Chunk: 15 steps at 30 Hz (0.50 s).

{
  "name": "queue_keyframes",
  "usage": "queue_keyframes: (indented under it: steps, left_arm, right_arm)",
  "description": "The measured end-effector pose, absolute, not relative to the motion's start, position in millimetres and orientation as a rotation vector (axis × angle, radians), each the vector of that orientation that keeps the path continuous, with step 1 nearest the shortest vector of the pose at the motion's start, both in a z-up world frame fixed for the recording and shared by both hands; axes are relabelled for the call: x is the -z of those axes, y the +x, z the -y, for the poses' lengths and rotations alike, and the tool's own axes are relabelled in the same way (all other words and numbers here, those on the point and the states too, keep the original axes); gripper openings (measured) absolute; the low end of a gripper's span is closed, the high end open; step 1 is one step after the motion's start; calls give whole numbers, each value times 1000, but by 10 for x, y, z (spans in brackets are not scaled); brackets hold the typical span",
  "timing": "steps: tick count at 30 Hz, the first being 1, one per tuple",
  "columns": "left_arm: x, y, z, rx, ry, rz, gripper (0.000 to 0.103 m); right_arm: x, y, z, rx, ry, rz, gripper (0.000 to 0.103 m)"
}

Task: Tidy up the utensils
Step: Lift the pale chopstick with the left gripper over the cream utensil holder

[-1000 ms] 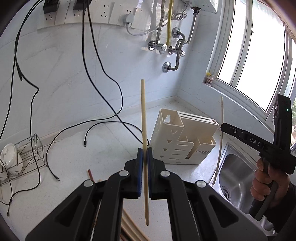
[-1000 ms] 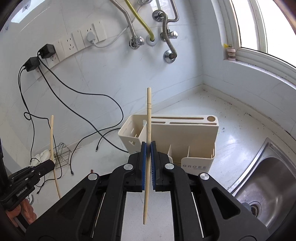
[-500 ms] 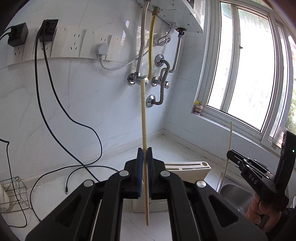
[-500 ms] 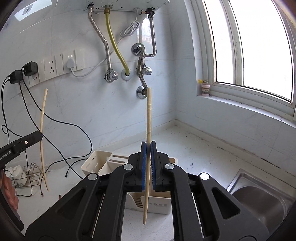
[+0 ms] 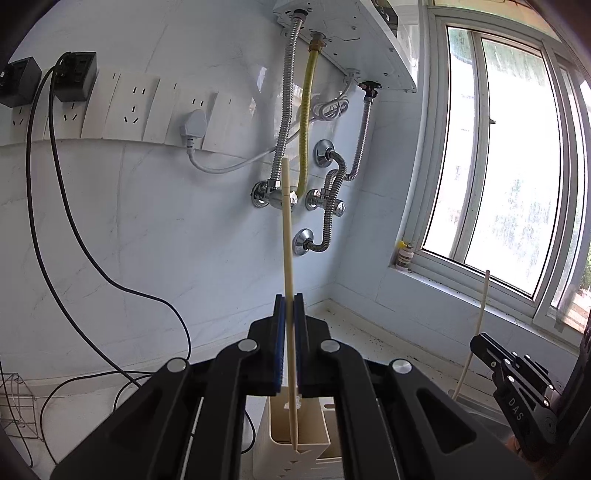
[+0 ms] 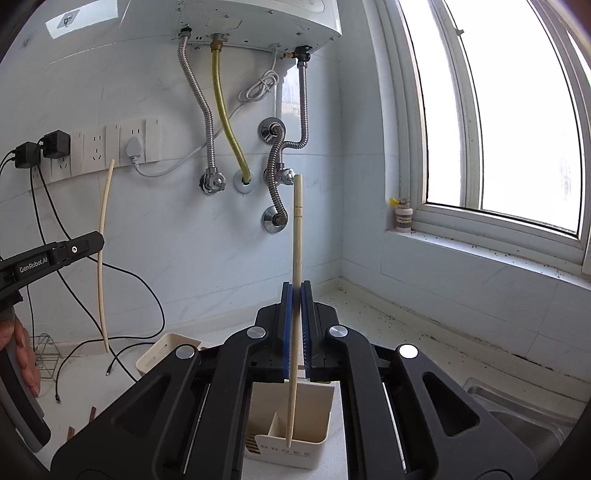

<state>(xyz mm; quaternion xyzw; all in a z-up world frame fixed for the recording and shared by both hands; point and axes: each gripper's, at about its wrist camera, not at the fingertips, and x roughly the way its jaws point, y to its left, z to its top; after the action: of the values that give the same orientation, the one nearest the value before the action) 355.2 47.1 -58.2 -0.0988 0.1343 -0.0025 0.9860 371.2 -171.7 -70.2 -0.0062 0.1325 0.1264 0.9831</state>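
Each gripper holds one pale wooden chopstick upright. My left gripper [image 5: 290,301] is shut on a chopstick [image 5: 286,236] whose thin tip hangs over a compartment of the cream utensil holder [image 5: 295,430]. My right gripper [image 6: 296,290] is shut on the other chopstick [image 6: 296,236], its tip over the front compartment of the same holder [image 6: 291,448]. In the left wrist view the right gripper [image 5: 480,341] shows at the lower right with its chopstick [image 5: 476,332]. The left gripper [image 6: 98,240] and its chopstick [image 6: 102,258] show at the left of the right wrist view.
Metal hoses and valves [image 5: 325,192] hang from a water heater [image 6: 258,18] on the back wall. Black cables [image 5: 122,288] trail from wall sockets [image 5: 129,107] onto the counter. A steel sink [image 6: 517,417] lies at the right, a wire rack [image 5: 14,402] at the left. Dark chopsticks [image 6: 79,424] lie on the counter.
Both grippers have risen and tipped up toward the wall, and the holder now sits low beneath the chopstick tips. The left gripper has moved closer to the holder.
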Motion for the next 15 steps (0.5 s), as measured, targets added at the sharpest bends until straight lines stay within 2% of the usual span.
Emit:
queue_keyframes:
  steps: [15]
  left_arm:
    - [709, 3747, -401, 14, -220, -202, 4]
  right_arm:
    - [902, 3796, 1707, -226, -67, -206, 4]
